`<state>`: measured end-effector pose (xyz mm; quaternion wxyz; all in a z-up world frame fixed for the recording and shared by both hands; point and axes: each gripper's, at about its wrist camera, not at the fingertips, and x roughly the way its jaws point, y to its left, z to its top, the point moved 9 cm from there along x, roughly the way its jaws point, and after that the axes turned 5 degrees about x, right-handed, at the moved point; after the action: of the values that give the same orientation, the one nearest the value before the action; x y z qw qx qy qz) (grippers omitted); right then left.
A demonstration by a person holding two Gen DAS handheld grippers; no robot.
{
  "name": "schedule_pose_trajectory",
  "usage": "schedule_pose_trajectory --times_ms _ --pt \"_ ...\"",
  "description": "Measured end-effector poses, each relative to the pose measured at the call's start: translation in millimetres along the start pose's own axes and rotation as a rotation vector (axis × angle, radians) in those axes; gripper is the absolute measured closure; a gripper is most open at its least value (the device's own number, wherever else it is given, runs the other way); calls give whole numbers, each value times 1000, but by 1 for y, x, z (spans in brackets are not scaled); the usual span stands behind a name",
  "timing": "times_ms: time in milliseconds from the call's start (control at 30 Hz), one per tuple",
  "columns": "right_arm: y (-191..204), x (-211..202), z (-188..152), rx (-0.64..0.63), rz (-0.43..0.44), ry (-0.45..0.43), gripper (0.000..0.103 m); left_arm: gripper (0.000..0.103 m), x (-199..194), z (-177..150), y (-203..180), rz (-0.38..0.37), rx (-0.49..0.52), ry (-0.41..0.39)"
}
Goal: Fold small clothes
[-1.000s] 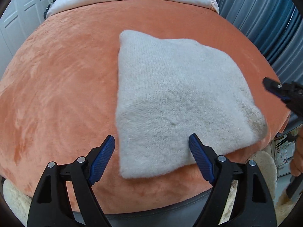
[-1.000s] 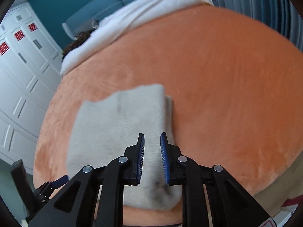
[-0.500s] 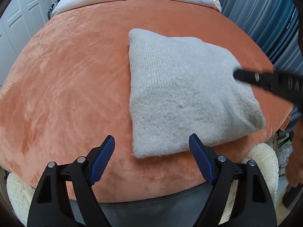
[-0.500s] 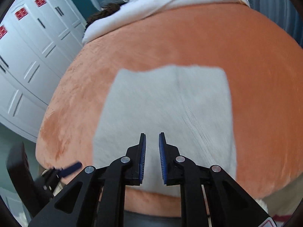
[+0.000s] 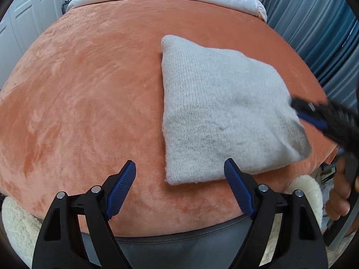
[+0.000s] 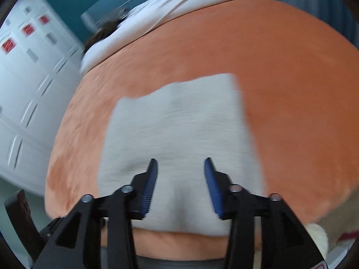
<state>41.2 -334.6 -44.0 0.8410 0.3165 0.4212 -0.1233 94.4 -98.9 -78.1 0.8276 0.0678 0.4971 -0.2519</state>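
The folded grey knit [image 5: 224,116] lies on the orange bed [image 5: 89,100], at one o'clock from the left tongs [image 5: 179,186], spread wide; the right tongs [image 6: 180,183], parted, hover over its near edge.

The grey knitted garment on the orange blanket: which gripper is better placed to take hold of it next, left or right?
Probably the right. The right gripper is open directly over the near edge of the grey knitted garment. The left gripper is also open, but it sits back at the garment's corner, mostly over the orange blanket.
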Motion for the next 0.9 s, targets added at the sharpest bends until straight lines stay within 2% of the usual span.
schedule_pose_trajectory --times_ms 67,133,167,267,333,467,567,633,700,800,900 --pt "-33 -16 -10 57 -20 -17 59 24 2 1 -1 -1 -3 1" --pt "-42 -21 -23 63 8 -17 64 24 5 0 -6 -3 5 6" --pt "-46 -18 -26 40 -11 -1 68 24 8 -2 -10 -2 12 13" --pt "-69 29 -54 -34 -164 136 71 24 14 -5 -19 2 29 30" --pt "-73 40 -57 -3 -147 153 67 24 13 -6 -24 10 47 34" --pt "-70 19 -39 61 -90 107 63 20 3 3 -24 20 67 1" --pt "-68 12 -23 59 -48 70 47 18 8 17 -23 14 43 -10" --pt "-74 18 -12 65 -41 60 41 17 13 31 -27 -14 37 -24" --pt "-75 31 -7 88 -11 79 36 14 23 43 -30 -14 34 -31" --pt "-69 47 -11 123 10 131 35 13 45 54 -30 -6 18 8" --pt "-64 59 -12 133 20 154 28 9 60 60 -30 26 23 21"
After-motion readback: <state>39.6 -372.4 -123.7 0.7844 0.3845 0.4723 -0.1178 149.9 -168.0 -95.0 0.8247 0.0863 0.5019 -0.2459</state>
